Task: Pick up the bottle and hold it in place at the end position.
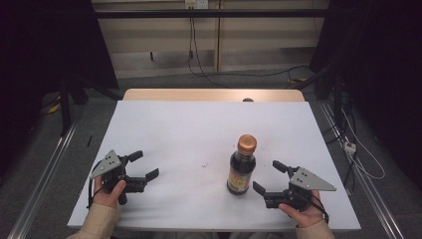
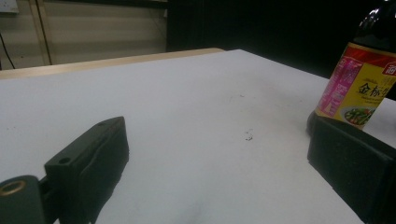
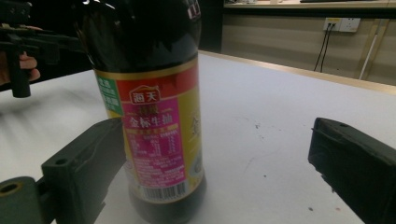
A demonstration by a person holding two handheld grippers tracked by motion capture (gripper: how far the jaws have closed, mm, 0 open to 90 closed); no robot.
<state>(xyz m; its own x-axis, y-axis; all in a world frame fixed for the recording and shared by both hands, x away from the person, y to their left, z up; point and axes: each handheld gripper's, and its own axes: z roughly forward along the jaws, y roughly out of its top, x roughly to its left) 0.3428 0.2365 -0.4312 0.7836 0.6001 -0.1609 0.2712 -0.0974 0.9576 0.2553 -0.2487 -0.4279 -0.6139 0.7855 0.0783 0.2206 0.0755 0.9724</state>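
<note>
A white sheet (image 1: 199,134) covers most of a wooden table (image 1: 214,94). Cables (image 1: 199,64) hang down the wall beyond. A power strip (image 1: 350,147) lies on the floor.

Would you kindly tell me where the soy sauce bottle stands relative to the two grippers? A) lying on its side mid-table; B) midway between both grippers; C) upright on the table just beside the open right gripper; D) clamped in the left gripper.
C: the soy sauce bottle stands upright on the table next to the open right gripper, far from the left gripper.
</note>
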